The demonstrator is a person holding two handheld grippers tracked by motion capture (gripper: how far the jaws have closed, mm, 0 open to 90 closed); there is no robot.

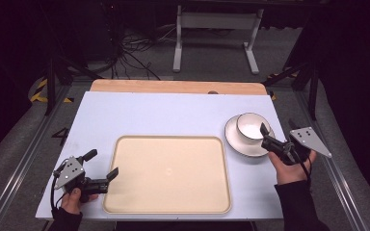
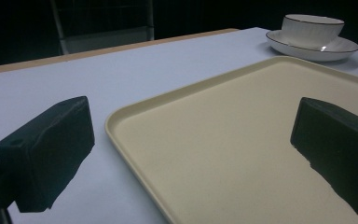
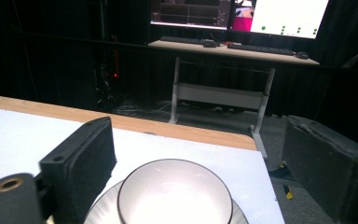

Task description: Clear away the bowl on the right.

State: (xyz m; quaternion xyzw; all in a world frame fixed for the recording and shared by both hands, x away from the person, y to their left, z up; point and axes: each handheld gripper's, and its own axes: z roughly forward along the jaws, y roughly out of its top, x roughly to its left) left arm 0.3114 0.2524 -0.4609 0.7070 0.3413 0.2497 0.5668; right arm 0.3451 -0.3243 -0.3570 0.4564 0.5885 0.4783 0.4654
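1. The right gripper [image 1: 268, 139] sits at the near right edge of the saucer [image 1: 233, 142], its jaws spread wide and holding nothing.
2. From the right gripper view, the white cup [image 3: 174, 197] with its dark rim lies directly between and just beyond the two black jaws, which flank it without touching it.
3. The cup [image 1: 249, 127] stands upright in the saucer, at the right side of the pale blue table [image 1: 164, 115], just beyond the far right corner of the tray [image 1: 171, 207].
4. The cream tray lies flat in the near middle of the table, bare, and apart from the saucer.
5. The left gripper [image 1: 102, 166] is at the near left, jaws released and far apart, gripping nothing; it points toward the tray's left edge.
6. In the left gripper view, the tray's near left corner [image 2: 116, 122] lies between the jaws, one jaw over the table and the other over the tray's surface; the cup and saucer [image 2: 314, 49] are well off, at the far side.
7. A person's hand [image 1: 289, 168] holds the right gripper, with a dark sleeve coming from the table's near edge.
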